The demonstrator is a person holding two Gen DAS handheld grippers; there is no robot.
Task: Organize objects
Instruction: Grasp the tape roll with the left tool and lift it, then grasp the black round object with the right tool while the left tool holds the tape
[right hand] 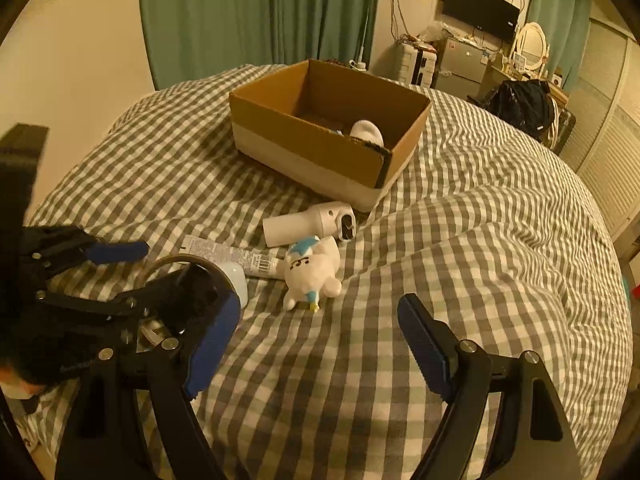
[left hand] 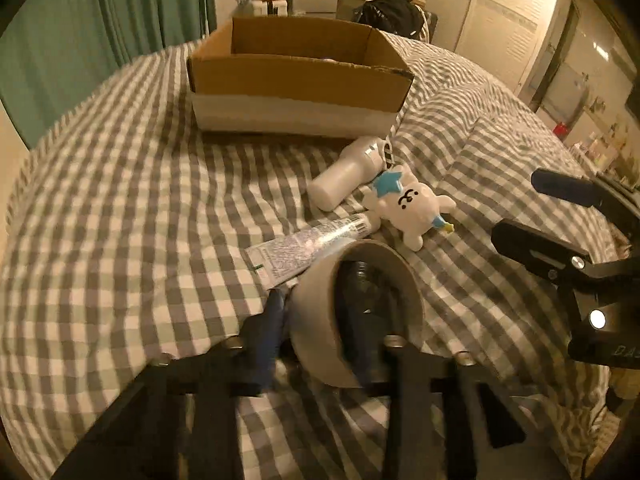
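Note:
My left gripper [left hand: 316,320] is shut on a roll of tape [left hand: 356,312], one finger inside the ring and one outside, just above the checked bed cover. The roll also shows in the right wrist view [right hand: 192,268]. Beyond it lie a tube [left hand: 312,244], a white plush toy [left hand: 412,204] with a blue star, and a white bottle-shaped device [left hand: 348,174]. An open cardboard box [left hand: 300,80] stands further back; the right wrist view shows a white object [right hand: 366,130] inside the box. My right gripper [right hand: 320,344] is open and empty, over bare cover near the plush toy [right hand: 312,272].
Everything lies on a bed with a grey and white checked cover [right hand: 480,260]. Green curtains [right hand: 256,12] hang behind the bed. A black backpack [right hand: 520,106], a small fridge and a desk stand at the far right. The right gripper shows at the right edge of the left wrist view [left hand: 560,220].

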